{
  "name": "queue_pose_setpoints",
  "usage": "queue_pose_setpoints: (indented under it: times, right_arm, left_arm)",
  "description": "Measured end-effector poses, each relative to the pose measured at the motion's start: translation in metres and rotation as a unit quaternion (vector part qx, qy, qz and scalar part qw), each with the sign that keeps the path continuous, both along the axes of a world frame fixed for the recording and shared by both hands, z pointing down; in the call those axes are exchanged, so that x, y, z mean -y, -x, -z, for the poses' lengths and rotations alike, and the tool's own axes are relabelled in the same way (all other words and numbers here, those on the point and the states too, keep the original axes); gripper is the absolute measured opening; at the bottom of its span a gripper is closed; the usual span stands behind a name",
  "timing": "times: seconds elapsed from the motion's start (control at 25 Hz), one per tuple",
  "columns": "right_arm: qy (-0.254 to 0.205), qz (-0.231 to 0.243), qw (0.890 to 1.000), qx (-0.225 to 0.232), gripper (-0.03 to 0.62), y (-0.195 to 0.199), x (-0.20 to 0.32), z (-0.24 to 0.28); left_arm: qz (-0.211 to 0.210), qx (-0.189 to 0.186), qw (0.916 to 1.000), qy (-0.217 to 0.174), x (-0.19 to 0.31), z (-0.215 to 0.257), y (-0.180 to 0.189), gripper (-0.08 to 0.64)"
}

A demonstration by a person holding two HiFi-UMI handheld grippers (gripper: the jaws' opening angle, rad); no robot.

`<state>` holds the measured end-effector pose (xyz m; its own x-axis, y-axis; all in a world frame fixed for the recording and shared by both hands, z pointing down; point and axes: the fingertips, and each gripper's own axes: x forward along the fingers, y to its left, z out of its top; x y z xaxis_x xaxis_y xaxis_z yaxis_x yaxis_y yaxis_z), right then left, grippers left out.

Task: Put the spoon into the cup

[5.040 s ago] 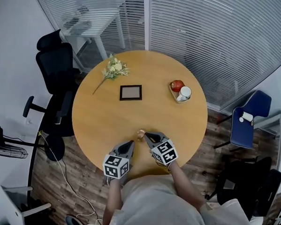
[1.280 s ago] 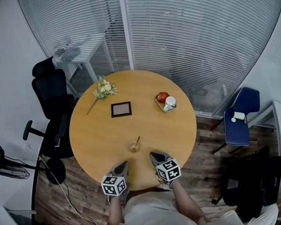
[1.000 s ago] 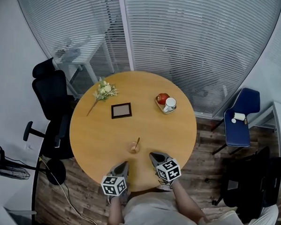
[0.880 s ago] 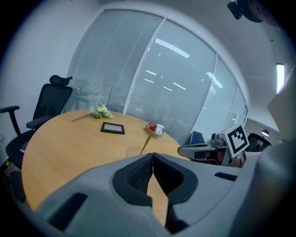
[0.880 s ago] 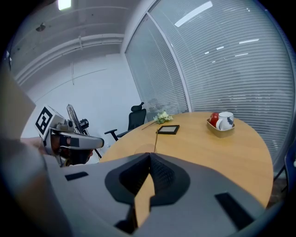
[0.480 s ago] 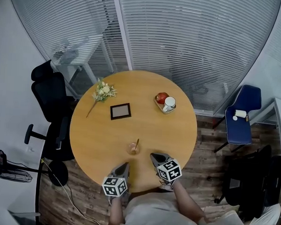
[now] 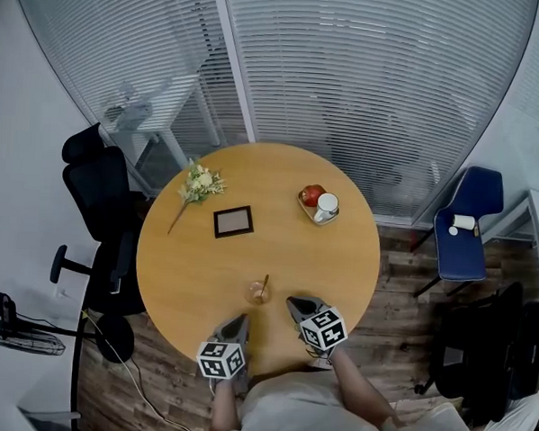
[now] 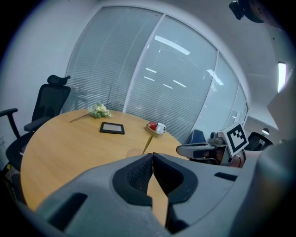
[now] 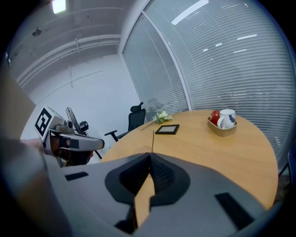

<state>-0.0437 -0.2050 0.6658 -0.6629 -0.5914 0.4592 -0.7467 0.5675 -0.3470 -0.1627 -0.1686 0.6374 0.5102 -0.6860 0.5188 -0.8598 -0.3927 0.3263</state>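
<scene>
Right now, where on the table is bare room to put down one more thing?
Bare wood lies on the left, on the near side of the flowers and picture frame, and on the right, between the bowl and the right tool. The middle, between frame and cup, is free too. The near edge is crowded by the cup, its spoon and the left tool.

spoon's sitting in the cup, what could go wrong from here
1. The spoon leans on the rim of the small cup with its handle sticking up and out. A bump might tip the cup or flick the spoon onto the table.
2. The right hand-held gripper, jaws shut and empty, sits close beside the cup. A careless swing could knock it over.
</scene>
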Motion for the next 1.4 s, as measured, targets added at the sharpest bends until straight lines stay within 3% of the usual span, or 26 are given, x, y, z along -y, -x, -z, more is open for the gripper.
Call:
queue_pose_setpoints:
  times: [1.4]
  right_arm:
    - [-0.005,-0.005,1.000,-0.020,-0.002,-0.010,0.010,-0.002]
  left_arm:
    - [0.001,-0.006,1.0000,-0.002,0.013,-0.002,-0.003,0.009]
